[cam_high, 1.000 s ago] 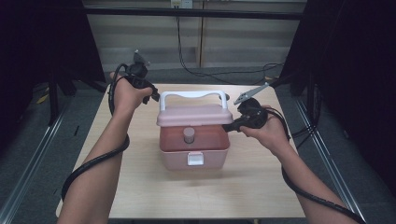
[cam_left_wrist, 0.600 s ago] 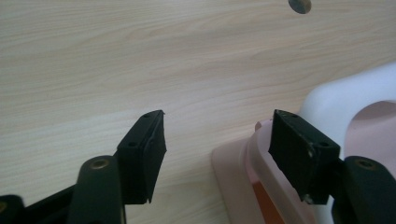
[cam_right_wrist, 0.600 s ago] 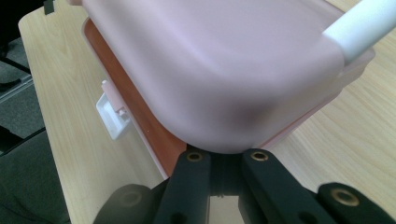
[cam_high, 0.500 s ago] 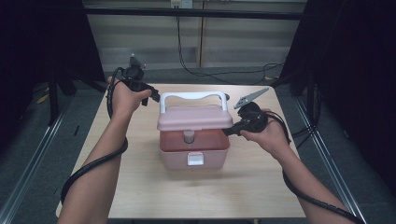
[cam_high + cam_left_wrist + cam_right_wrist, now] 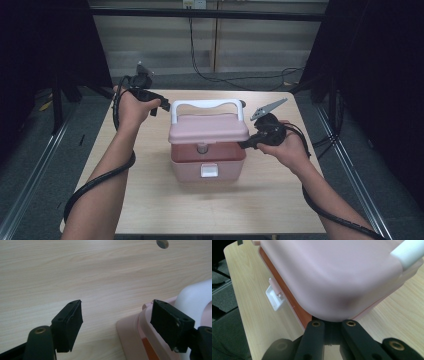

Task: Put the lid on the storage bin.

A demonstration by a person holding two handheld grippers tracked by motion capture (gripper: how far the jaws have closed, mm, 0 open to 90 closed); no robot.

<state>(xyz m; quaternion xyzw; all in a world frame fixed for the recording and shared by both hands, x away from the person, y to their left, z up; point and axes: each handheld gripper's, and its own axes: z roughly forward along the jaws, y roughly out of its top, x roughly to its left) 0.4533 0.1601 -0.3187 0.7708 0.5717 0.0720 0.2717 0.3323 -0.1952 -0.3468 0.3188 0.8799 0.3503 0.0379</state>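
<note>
On the wooden table (image 5: 150, 210) stands a pink box (image 5: 207, 162) with a pink lid (image 5: 208, 128) and a white handle (image 5: 206, 106), and the lid is lifted at the front, so a dark gap is seen under it. The right gripper (image 5: 247, 145) comes to the right edge of the lid; in the right gripper view its jaws are brought together at the lid's rim (image 5: 329, 320), and they seem to clamp this rim, although the contact itself is hidden under the lid. Beyond these jaws the lid (image 5: 332, 272) goes up and away, the reddish wall of the box (image 5: 287, 297) is to the left of them, and a white latch (image 5: 274, 297) hangs further to the left of them. The left gripper (image 5: 159, 106) is held in the air just beside the left end of the handle. In the left gripper view its jaws are spread wide apart and nothing is between them, just the bare table (image 5: 100, 277) further off. Its right jaw stands in front of the corner of the lid (image 5: 130, 337), and the handle (image 5: 195, 297) rises just behind this jaw; I cannot tell if they touch. A small dark round mark (image 5: 162, 243) lies on the table far beyond the jaws.
</note>
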